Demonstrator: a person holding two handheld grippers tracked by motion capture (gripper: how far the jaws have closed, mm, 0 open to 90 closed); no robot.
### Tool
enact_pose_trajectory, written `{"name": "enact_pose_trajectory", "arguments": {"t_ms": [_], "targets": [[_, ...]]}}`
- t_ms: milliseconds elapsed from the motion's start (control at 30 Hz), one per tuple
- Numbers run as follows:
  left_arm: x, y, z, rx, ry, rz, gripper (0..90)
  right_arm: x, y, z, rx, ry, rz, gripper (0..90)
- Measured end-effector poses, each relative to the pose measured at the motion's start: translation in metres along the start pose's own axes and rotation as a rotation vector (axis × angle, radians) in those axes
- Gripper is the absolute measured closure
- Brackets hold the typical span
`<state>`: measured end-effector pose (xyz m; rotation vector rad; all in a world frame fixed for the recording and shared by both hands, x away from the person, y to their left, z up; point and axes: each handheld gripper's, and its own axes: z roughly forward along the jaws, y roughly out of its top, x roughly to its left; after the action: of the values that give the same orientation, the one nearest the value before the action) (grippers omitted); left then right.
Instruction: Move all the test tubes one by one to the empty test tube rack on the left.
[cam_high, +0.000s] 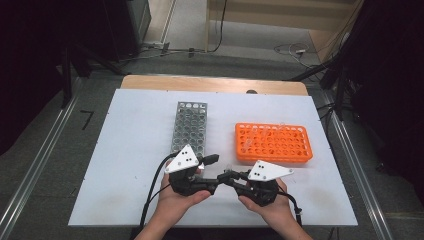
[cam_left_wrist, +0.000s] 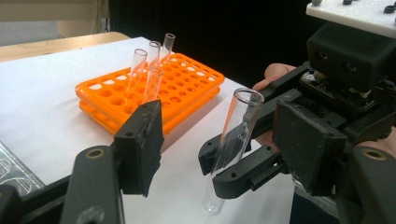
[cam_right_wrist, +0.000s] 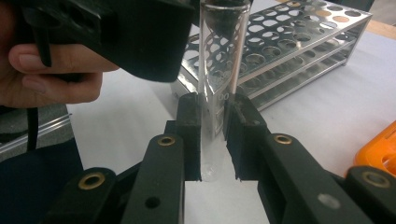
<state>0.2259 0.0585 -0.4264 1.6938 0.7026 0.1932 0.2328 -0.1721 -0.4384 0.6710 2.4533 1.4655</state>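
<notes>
Glass was the thing held here: a clear test tube (cam_right_wrist: 215, 88) stood almost straight up between the two black jaws of the right gripper (cam_right_wrist: 215, 135), and they were closed tight on its lower part. Seen from the left gripper (cam_left_wrist: 224, 140), the tube (cam_left_wrist: 232, 140) sat right between that gripper's own jaws, which were spread wide apart and not touching it. Both grippers met near the front edge of the white table (cam_high: 125, 150). An orange rack (cam_high: 273, 143) with a few tubes (cam_left_wrist: 150, 70) stood on the right side. A shiny metal rack (cam_high: 189, 128) stood beside it, to its left.
</notes>
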Motion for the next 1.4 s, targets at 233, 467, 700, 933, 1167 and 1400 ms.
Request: {"name": "enact_pose_trajectory", "arguments": {"t_ms": [233, 467, 700, 933, 1167, 1400], "targets": [[0.0023, 0.0015, -0.0033, -0.014, -0.009, -0.005, 41.5, 0.0026, -0.0002, 0.0009, 0.003, 0.011, -0.009, 74.0], [0.0029, 0.0009, -0.0037, -0.011, -0.034, -0.002, 46.9, 0.0041, -0.0003, 0.0043, 0.009, 0.022, -0.014, 74.0], [-0.0008, -0.0019, 0.0004, 0.013, -0.057, 0.018, 57.3, 0.0063, -0.0003, 0.0031, 0.006, 0.024, -0.024, 74.0], [-0.0031, -0.0024, 0.0018, 0.027, -0.068, 0.034, 68.6, 0.0065, -0.0012, 0.0032, 0.015, 0.030, -0.019, 74.0], [-0.0029, -0.0031, 0.0023, 0.029, -0.058, 0.052, 75.5, 0.0049, -0.0020, 0.0050, 0.016, 0.032, -0.009, 74.0], [-0.0012, -0.0007, 0.0008, 0.022, -0.032, 0.050, 76.7, 0.0018, -0.0033, 0.0038, 0.002, 0.042, 0.003, 64.7]]}}
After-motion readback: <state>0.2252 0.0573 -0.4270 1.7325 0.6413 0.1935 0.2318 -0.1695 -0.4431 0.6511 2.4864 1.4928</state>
